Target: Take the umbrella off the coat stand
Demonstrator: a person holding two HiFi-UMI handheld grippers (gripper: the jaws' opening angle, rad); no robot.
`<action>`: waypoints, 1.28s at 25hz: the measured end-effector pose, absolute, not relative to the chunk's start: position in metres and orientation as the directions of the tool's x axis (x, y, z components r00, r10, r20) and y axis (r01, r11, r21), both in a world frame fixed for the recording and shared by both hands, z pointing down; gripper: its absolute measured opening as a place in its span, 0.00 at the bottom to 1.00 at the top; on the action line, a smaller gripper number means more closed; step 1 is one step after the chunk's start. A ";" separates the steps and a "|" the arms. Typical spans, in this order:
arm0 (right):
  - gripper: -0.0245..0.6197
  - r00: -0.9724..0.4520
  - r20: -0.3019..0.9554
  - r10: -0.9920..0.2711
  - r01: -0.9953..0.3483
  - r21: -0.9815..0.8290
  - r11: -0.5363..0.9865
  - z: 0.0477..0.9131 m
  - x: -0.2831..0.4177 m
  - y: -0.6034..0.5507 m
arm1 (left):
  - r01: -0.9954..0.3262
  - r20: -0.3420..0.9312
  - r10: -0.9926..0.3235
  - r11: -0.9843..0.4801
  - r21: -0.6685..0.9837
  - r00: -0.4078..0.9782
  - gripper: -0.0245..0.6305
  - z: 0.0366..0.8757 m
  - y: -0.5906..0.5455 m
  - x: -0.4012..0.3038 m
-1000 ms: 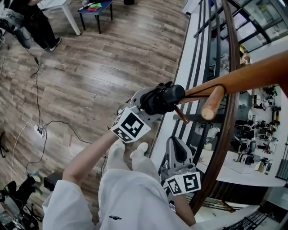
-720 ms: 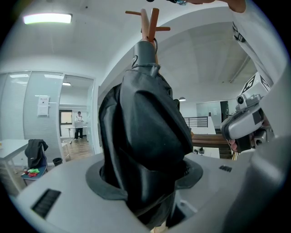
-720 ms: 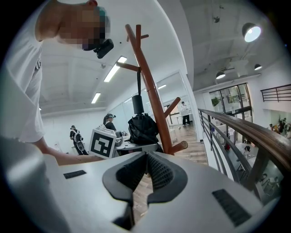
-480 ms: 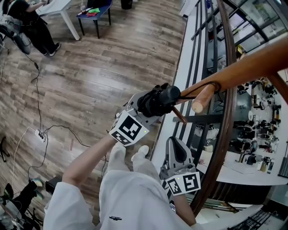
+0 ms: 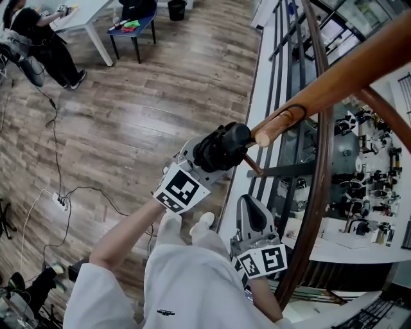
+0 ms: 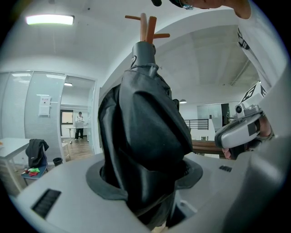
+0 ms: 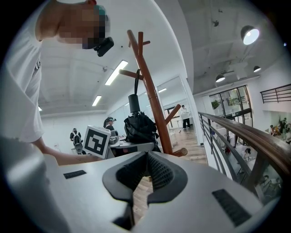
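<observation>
The black folded umbrella (image 5: 236, 136) is sitting in the left gripper (image 5: 215, 153), whose jaws are pinching its bunched fabric from both sides; in the left gripper view the dark cloth is filling the whole gap between the pads. The umbrella is hanging close beside the wooden coat stand (image 7: 152, 100), well above the floor; its thin strap loop (image 5: 294, 109) is circling a wooden peg (image 5: 321, 90) near that peg's rounded tip, so the umbrella is not yet free of the stand. In the right gripper view the strap is running up from the umbrella's top to a side peg, and the bundle is lying against the pole.

The person's left forearm (image 5: 125, 228) is reaching up to the left gripper, with its marker cube (image 5: 181, 189) facing the head camera; the right gripper (image 5: 250, 209) is hovering lower and apart from the umbrella, its fingertips pressing together with nothing between them.

Just beside the stand a dark metal railing with a curved wooden handrail (image 5: 321, 193) is running past; below and to the left the wooden floor (image 5: 141, 109) is spreading out, with cables (image 5: 54, 148) trailing over it; far off, another person (image 5: 38, 38) is standing by a white table near a blue table (image 5: 135, 19).
</observation>
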State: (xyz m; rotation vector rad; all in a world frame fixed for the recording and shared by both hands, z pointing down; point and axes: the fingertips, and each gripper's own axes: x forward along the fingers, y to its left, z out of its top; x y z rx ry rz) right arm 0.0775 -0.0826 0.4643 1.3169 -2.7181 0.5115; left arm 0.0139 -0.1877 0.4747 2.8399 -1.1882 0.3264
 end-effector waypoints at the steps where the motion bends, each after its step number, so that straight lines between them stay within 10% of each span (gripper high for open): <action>1: 0.10 -0.628 0.210 -0.750 -0.775 -0.261 0.576 0.462 0.080 -0.081 | -0.708 0.212 -0.699 -0.705 -0.042 0.683 0.43 0.472 -0.185 0.016; 32: 0.10 -0.625 0.124 -0.771 -0.773 -0.241 0.587 0.425 0.104 -0.057 | -0.758 0.160 -0.755 -0.650 -0.055 0.636 0.43 0.408 -0.135 -0.002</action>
